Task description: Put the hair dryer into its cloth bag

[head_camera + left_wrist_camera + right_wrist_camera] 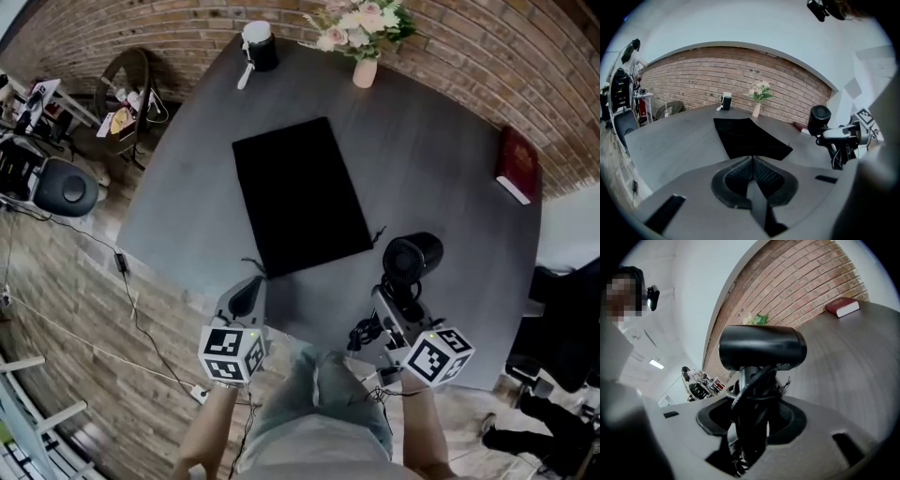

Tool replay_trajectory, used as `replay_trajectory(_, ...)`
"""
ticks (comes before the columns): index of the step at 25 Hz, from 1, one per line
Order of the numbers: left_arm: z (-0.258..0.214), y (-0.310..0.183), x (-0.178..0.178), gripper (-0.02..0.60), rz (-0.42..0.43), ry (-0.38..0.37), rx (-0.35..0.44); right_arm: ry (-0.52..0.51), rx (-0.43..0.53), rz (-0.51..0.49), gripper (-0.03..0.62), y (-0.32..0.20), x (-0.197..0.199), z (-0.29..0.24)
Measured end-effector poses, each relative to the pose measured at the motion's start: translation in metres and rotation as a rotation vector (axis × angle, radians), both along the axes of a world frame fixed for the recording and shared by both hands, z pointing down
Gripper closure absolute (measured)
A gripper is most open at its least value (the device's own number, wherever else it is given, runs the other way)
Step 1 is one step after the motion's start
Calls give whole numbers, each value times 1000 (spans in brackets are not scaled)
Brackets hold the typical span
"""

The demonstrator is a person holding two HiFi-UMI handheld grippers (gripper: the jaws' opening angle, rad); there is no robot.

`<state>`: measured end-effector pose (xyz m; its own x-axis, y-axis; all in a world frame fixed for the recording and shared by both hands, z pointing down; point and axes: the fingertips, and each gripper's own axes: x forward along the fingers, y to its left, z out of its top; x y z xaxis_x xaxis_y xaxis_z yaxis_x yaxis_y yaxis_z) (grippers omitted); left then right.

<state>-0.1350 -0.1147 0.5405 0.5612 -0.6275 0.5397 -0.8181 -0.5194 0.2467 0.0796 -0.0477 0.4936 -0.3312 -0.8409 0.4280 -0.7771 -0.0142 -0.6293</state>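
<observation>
Dryer (761,352) handle clamped in R tool (750,406), pads hidden; L tool (751,164) closed, empty; bag (298,195) prob. flat.

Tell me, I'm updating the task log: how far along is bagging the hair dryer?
Done: the hair dryer is gripped by its handle in the right tool. In hand: the left tool, shut and empty, hovers by the near edge of the cloth bag. Left: the bag lies flat on the table with nothing in it yet. It must be opened and the hair dryer slid in.
</observation>
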Motion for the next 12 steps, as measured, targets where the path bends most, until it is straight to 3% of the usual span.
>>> replay_trajectory(5,9,0,9,572,59,-42,-9,-8,-9,14,413,4,4,5)
replay_trajectory(11,11,-5,23,568,193,-79,-15,-16,-16,42,413,6,14,9)
replay_trajectory(12,12,-5,25,540,218,-91,-15,-19,-17,46,413,6,15,10)
